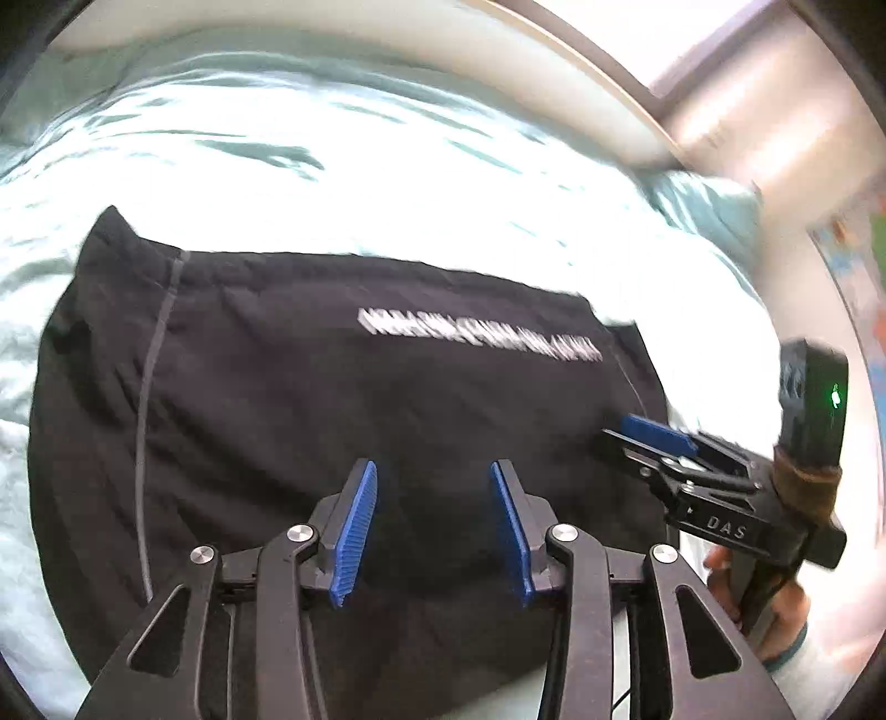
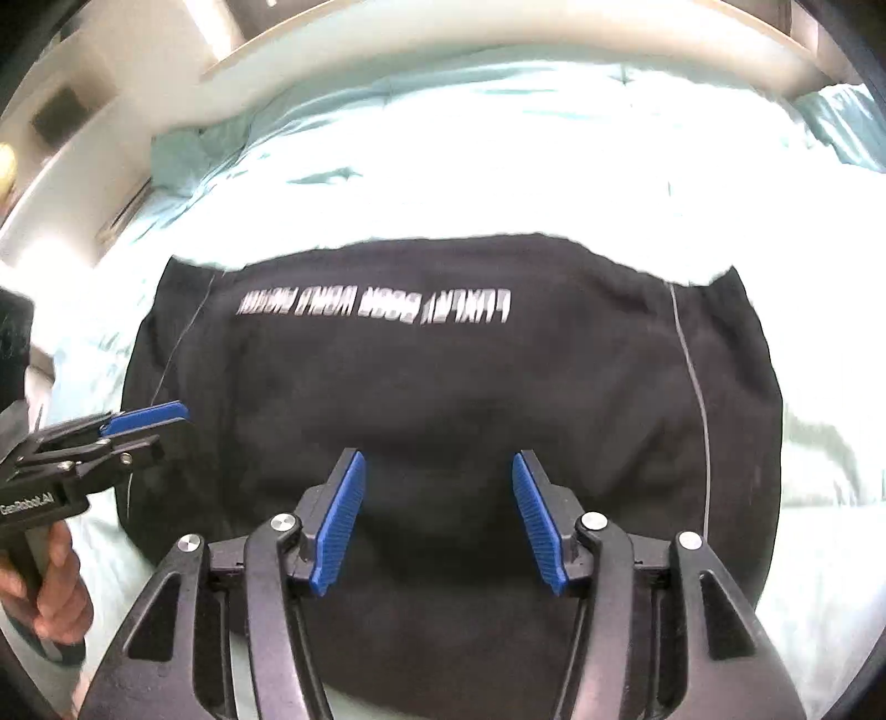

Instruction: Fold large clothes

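1. Nearest in the left wrist view, the left gripper (image 1: 433,487) hangs over the black garment (image 1: 343,421), its blue pads (image 1: 354,531) standing apart with only dark cloth showing between them; the pads press on nothing.
2. Nearest in the right wrist view, the right gripper (image 2: 438,476) is likewise over the black garment (image 2: 443,387), its blue-lined fingers (image 2: 540,520) apart and gripping nothing.
3. Each gripper appears in the other's view: the right gripper (image 1: 659,437) comes in from the right edge of the left view, held by a hand (image 1: 775,603), with its tip at the garment's right border. The left gripper (image 2: 149,418) enters the right view from the left, also held by a hand (image 2: 52,587), at the garment's left border.
4. The garment lies spread flat on a pale blue-green bed cover (image 1: 332,183), its far edge a fairly straight line. A blurred band of white lettering (image 2: 376,302) runs across it near that far edge, and thin light seams (image 2: 692,376) run down both sides.
5. Beyond the garment the bed cover (image 2: 443,166) is wrinkled and brightly lit.
6. Farthest off, a pale bed edge (image 2: 387,33) curves along the top, with wall behind it.
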